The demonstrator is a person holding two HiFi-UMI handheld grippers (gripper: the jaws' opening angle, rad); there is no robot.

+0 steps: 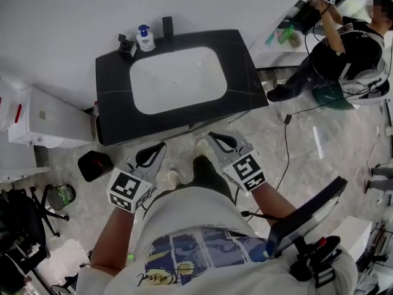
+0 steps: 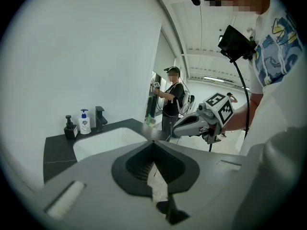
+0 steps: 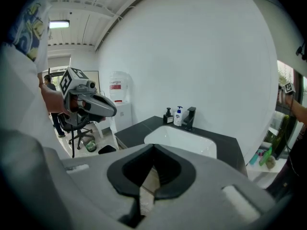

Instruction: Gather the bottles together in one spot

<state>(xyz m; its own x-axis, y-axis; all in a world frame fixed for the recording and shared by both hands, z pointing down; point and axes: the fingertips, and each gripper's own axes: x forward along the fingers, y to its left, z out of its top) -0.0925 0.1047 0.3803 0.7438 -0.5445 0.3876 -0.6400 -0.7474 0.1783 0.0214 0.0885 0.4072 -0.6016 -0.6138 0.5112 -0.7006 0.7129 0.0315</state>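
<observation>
The person is holding the left gripper (image 1: 158, 150) and right gripper (image 1: 215, 137) low, short of the counter (image 1: 113, 103). Both are pinching fully together on nothing, probably because no bottle is within reach yet. The white soap bottle (image 1: 145, 39) and black pump bottle (image 1: 127, 47) are standing just beside each other at the back left corner, next to the tap (image 1: 167, 27)

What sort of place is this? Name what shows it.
Probably a mock washroom in a lab: a black counter with a sink, faucet and soap bottle, plus a floor cable and another person working nearby.
</observation>
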